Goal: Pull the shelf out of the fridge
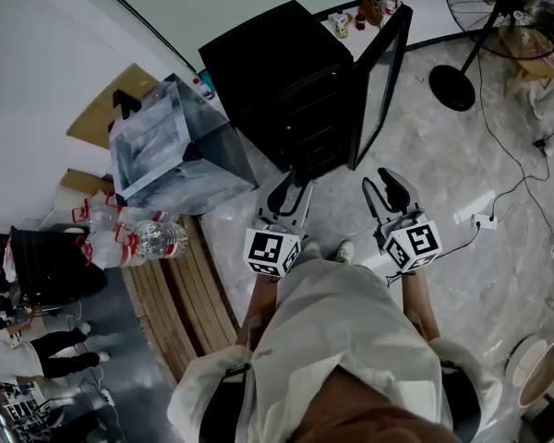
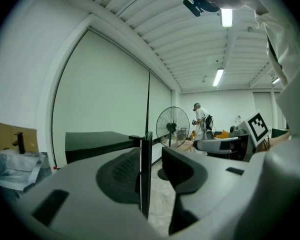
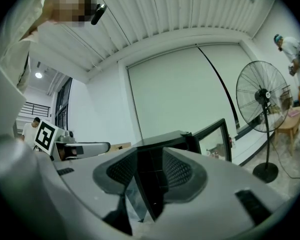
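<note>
A black mini fridge (image 1: pixel 277 72) stands on the floor ahead of me, its glass door (image 1: pixel 380 81) swung open to the right. Its front (image 1: pixel 309 137) is dark, with only faint shelf lines showing; no shelf stands out of it. My left gripper (image 1: pixel 291 190) and right gripper (image 1: pixel 388 185) are held side by side just short of the fridge front, pointing at it, both shut with nothing between the pads. In the left gripper view the left gripper (image 2: pixel 152 164) frames the door's edge (image 2: pixel 146 149). The right gripper (image 3: pixel 149 176) faces the fridge (image 3: pixel 165 143).
A clear box (image 1: pixel 180 146) sits left of the fridge above water bottles (image 1: pixel 134 238) and a wooden pallet (image 1: pixel 189 293). A standing fan (image 1: pixel 499 7) is at the back right. A power strip (image 1: pixel 485 215) and cables lie on the floor to the right.
</note>
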`<state>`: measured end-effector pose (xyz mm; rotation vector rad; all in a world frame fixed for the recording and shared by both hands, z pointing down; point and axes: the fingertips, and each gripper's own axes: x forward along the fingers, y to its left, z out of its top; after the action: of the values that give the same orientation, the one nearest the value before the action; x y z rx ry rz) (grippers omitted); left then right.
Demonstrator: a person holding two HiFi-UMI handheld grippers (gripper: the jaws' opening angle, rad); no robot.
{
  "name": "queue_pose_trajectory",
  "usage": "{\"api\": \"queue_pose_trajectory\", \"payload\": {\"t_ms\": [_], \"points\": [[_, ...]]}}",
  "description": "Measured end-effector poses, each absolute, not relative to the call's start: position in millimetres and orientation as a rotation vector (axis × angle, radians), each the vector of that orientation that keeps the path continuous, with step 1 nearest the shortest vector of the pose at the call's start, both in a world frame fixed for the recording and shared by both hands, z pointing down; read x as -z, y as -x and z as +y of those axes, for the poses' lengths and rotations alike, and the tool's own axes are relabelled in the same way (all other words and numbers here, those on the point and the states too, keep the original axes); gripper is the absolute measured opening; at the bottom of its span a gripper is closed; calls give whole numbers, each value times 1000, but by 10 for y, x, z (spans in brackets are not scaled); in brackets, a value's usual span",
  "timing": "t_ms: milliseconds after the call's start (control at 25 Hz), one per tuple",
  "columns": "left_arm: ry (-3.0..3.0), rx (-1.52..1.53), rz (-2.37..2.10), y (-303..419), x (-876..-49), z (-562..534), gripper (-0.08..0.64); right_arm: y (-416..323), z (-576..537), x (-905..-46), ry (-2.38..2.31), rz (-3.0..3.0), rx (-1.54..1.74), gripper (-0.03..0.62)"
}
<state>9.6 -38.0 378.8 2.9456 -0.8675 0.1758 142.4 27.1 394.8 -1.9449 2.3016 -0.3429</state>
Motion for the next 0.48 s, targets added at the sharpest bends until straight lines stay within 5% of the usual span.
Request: {"api": "queue_pose_trajectory", "payload": {"t_ms": [480], "points": [[-2911, -141, -900, -297, -3898, -655, 138, -1577, 13, -4023, 1915, 2321, 354, 156]]}}
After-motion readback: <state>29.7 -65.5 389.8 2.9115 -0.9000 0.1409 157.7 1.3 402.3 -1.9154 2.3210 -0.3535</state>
